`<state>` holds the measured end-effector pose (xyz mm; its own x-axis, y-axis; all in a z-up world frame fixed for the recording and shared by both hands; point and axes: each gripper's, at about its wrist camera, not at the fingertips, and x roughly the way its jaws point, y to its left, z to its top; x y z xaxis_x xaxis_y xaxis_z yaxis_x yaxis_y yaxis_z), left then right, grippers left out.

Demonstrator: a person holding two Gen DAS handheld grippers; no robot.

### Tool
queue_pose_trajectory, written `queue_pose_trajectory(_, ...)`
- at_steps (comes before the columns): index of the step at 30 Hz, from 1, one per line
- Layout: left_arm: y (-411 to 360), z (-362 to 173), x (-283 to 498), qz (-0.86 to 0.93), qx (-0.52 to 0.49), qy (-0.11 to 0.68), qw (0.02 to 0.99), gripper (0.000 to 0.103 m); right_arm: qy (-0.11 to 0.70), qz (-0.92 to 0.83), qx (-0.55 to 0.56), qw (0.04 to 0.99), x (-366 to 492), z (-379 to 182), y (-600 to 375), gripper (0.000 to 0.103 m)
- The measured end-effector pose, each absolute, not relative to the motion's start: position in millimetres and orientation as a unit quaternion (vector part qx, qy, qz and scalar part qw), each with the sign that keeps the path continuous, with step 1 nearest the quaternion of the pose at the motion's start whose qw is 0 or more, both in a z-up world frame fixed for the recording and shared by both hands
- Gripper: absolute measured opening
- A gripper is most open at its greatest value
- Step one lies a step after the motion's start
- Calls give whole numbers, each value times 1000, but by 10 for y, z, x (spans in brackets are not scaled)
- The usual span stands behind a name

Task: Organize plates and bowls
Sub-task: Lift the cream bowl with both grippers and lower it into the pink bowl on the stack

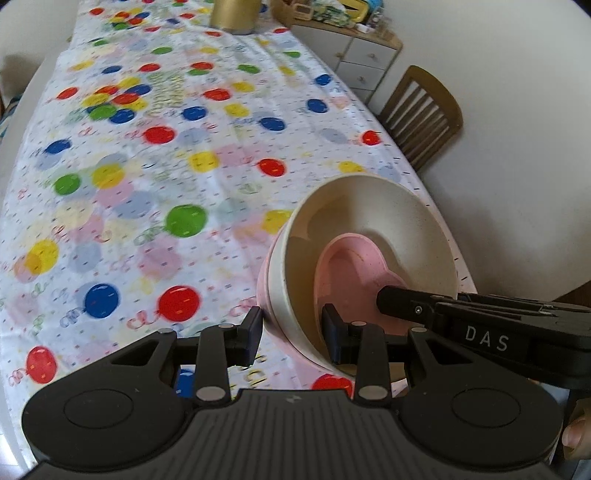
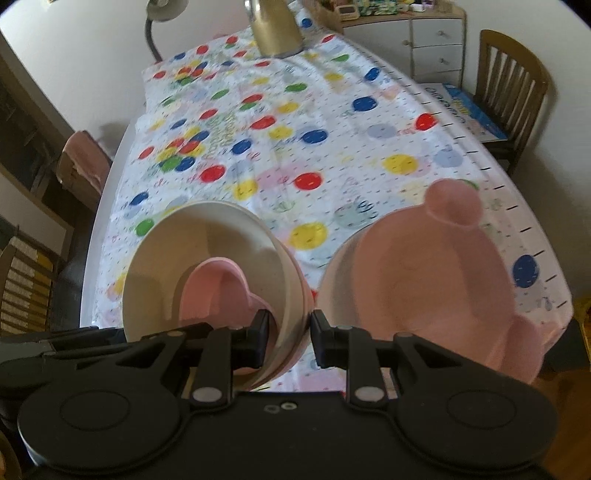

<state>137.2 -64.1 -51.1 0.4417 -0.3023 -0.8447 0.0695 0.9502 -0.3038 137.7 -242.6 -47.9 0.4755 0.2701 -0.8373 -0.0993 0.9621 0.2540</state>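
Observation:
A cream bowl (image 1: 369,221) (image 2: 207,240) sits nested in a pink bowl (image 1: 264,288), with a small pink heart-shaped dish (image 1: 354,266) (image 2: 218,284) inside it. The stack hangs tilted above the balloon-print tablecloth (image 1: 147,166). My left gripper (image 1: 291,334) is shut on the stack's near-left wall, one finger outside and one inside. My right gripper (image 2: 288,332) is shut on the opposite wall; it enters the left wrist view from the right (image 1: 402,301). A pink bear-shaped plate (image 2: 424,280) lies on the table to the right of the stack.
A gold kettle (image 2: 277,29) (image 1: 234,14) stands at the table's far end. A wooden chair (image 1: 421,110) (image 2: 513,85) and white drawers (image 2: 436,44) are beyond the right edge; a blue box (image 2: 469,110) lies on the chair. A lamp (image 2: 155,22) stands far left.

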Motion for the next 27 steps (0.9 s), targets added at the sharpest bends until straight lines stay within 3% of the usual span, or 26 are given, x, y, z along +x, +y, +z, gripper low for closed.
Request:
queue_pose_trajectory(13, -1500, -549, 1647, -124, -107, 522, 837, 33, 500, 91, 90, 856, 1584, -448, -3267, 23)
queue_pose_trajectory(27, -2002, -927, 1782, -87, -109, 551, 822, 33, 536, 112, 70, 834, 1830, -811, -3737, 22)
